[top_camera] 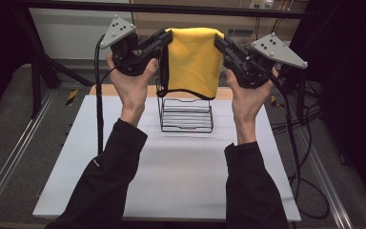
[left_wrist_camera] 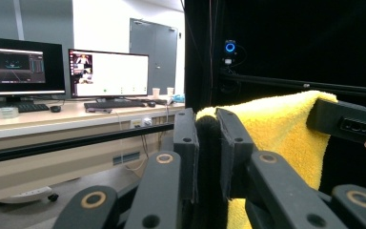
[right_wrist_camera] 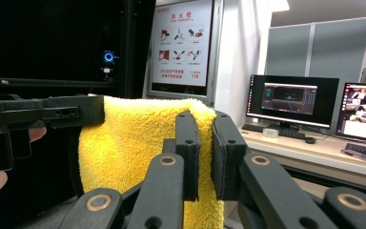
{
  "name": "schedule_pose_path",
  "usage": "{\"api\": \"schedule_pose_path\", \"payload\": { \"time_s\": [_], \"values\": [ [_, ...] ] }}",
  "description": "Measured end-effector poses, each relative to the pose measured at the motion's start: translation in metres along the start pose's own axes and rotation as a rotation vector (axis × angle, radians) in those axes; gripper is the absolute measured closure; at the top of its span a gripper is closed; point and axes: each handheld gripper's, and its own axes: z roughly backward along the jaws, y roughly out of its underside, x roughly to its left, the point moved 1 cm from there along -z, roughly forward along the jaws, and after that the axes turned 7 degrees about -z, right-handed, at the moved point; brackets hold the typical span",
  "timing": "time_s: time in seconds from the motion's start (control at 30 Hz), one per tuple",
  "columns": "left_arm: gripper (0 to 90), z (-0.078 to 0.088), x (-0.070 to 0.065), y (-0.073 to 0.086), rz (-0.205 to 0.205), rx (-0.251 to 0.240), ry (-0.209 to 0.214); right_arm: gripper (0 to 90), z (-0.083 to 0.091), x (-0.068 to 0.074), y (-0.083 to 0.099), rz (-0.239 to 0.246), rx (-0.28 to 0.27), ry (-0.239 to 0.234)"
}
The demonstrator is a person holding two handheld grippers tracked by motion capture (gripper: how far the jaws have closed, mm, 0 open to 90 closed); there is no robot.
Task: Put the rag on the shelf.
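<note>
I am holding a yellow towel (top_camera: 193,59) up in the air with both grippers, well above the white table (top_camera: 181,167). In the high view the left gripper (top_camera: 164,38) is clamping the towel's upper left corner and the right gripper (top_camera: 218,42) is clamping its upper right corner, so the top edge is stretching between the 2 and the cloth is hanging down flat with its dark-trimmed lower edge loose. Behind and below the towel I am seeing a black wire rack (top_camera: 187,114) standing on the table; the towel's lower part is hanging in front of the rack's top, and I cannot tell whether it is touching the wire.

In the left gripper view the 2 jaws are pressing together on the dark hem of the towel (left_wrist_camera: 276,129), with the yellow cloth running off to the right gripper (left_wrist_camera: 348,121) at the far corner. In the right gripper view the jaws are pinching the towel (right_wrist_camera: 128,148) edge, and the left gripper (right_wrist_camera: 43,114) is gripping the opposite corner. Both of my hands, the left hand (top_camera: 132,83) and the right hand (top_camera: 248,98), are wrapping the gripper bodies.
</note>
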Motion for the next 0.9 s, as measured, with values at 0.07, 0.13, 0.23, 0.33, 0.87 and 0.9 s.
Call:
{"api": "schedule_pose_path", "payload": {
  "time_s": [0.07,0.13,0.23,0.33,0.87,0.9],
  "values": [
    [79.3,-0.003,0.003,-0.002,0.006,-0.001,0.0,83.5,-0.004,-0.002,-0.002,-0.001,0.0,0.001],
    [79.3,-0.005,0.006,-0.004,0.01,-0.006,-0.002,83.5,-0.008,-0.003,-0.004,0.001,-0.003,0.002],
    [79.3,-0.007,0.009,-0.009,0.005,-0.012,-0.008,83.5,-0.013,-0.004,-0.007,0.003,-0.009,0.001],
    [79.3,-0.011,0.013,-0.013,0.016,-0.014,-0.005,83.5,-0.017,-0.005,-0.012,0.015,-0.011,0.003],
    [79.1,-0.038,0.03,-0.019,0.002,-0.014,-0.021,83.5,-0.045,-0.025,-0.022,0.031,-0.012,0.018],
    [79.1,-0.04,0.031,-0.018,0.0,-0.013,-0.023,83.5,-0.046,-0.027,-0.022,0.034,-0.01,0.02]
  ]
}}
